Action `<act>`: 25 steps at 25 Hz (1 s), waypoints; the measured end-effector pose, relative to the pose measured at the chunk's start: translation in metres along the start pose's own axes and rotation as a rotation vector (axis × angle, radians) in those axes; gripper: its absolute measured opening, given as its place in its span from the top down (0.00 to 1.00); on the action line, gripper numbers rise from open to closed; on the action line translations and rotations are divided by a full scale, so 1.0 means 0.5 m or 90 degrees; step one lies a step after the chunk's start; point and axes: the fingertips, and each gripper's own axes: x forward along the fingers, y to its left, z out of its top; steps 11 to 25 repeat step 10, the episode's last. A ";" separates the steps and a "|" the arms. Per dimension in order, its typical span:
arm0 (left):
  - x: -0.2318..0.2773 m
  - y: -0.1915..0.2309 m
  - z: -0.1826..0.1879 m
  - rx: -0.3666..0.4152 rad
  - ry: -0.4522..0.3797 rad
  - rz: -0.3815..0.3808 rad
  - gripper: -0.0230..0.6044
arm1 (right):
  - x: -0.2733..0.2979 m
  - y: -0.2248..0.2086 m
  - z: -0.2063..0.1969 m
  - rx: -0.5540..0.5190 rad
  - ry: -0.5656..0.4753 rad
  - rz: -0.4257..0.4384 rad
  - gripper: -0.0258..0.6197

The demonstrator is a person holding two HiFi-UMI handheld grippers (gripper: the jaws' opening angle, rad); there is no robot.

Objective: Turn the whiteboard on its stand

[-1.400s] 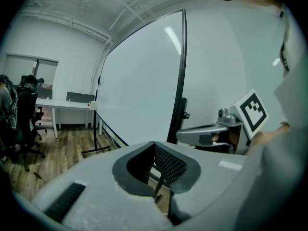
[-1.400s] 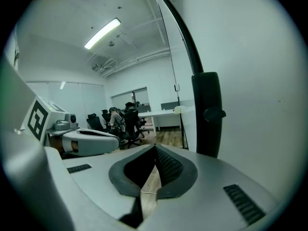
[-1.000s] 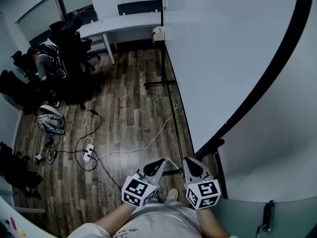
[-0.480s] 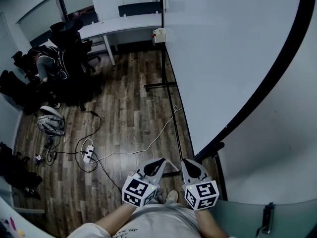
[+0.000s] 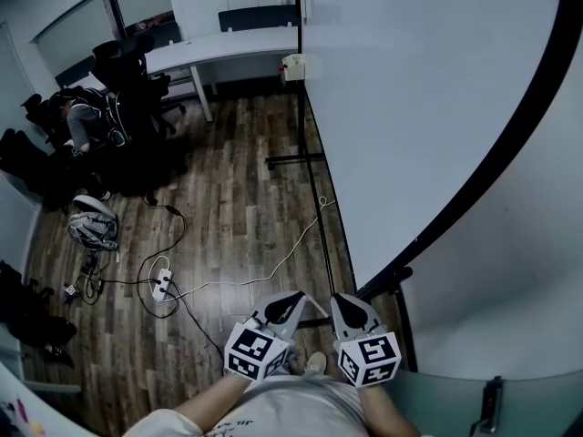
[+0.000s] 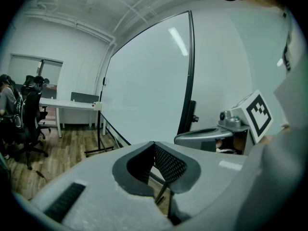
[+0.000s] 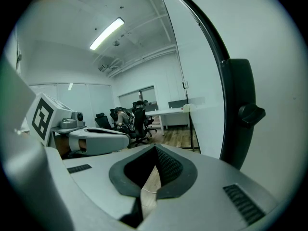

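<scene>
Your right gripper (image 7: pixel 155 150) has its jaws closed together, with nothing between them. Close at the right stands the whiteboard (image 7: pixel 207 114); its black frame carries a bracket with a knob (image 7: pixel 251 113). At the left you see the left gripper (image 7: pixel 126 137). Far behind are a desk (image 7: pixel 171 112) and chairs (image 7: pixel 139 123).

Whiteboard (image 5: pixel 419 107): at the right, upright on its stand (image 5: pixel 316 189), on the floor (image 5: pixel 228 198).
Desk (image 5: pixel 219 48): at the back, just beyond the whiteboard's far end.
Chairs (image 5: pixel 137 76): left of the desk.
Power strip (image 5: pixel 164 281): on the floor, left of the stand.
Left gripper (image 5: pixel 293 297), right gripper (image 5: pixel 343 299): side by side, near the whiteboard's near end.
</scene>
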 end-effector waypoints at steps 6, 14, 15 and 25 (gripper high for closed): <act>0.011 -0.003 -0.001 0.004 0.000 -0.005 0.95 | 0.006 -0.004 -0.002 -0.002 -0.002 0.005 0.95; 0.017 0.004 0.008 0.004 -0.001 -0.006 0.95 | 0.014 -0.008 0.006 -0.005 0.001 0.006 0.95; 0.017 0.004 0.008 0.004 -0.001 -0.006 0.95 | 0.014 -0.008 0.006 -0.005 0.001 0.006 0.95; 0.017 0.004 0.008 0.004 -0.001 -0.006 0.95 | 0.014 -0.008 0.006 -0.005 0.001 0.006 0.95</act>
